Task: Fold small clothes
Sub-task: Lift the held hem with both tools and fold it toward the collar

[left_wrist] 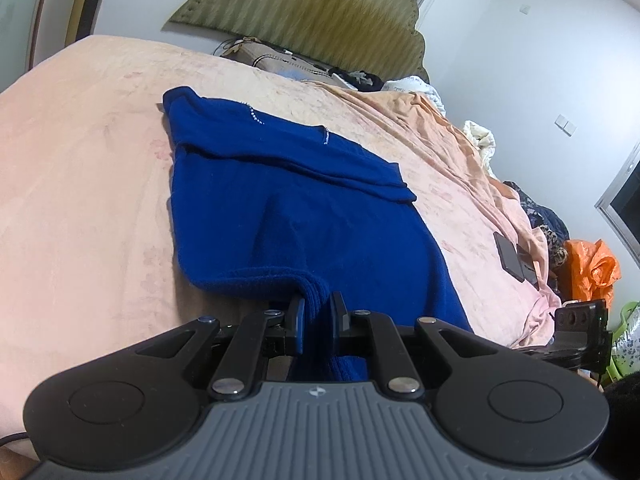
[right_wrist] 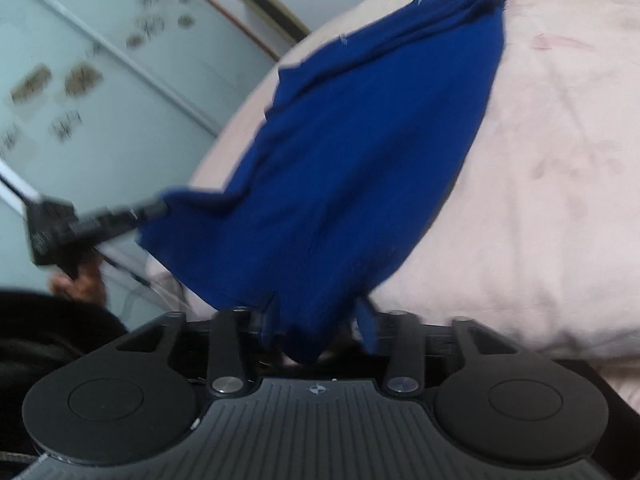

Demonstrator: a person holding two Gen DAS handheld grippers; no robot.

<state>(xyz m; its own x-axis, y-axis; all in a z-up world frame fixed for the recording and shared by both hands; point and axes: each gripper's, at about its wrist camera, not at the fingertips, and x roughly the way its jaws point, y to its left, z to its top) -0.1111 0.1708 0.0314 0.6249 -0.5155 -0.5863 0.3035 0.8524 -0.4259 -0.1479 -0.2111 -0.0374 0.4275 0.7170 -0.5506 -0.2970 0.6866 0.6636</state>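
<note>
A royal-blue knit garment lies on a peach bed cover, its far part folded over with small rhinestone trims. My left gripper is shut on the garment's near ribbed hem, cloth pinched between its pads. In the right wrist view the same garment is lifted off the bed at its near end. My right gripper is shut on another part of that near edge, with cloth bunched between the fingers. The left gripper shows there at the left, holding the garment's other corner.
A green padded headboard with clutter stands at the far end of the bed. Dark flat objects lie on the cover to the right. An orange bag and piled clothes are beside the bed. A sliding glass door is to the left.
</note>
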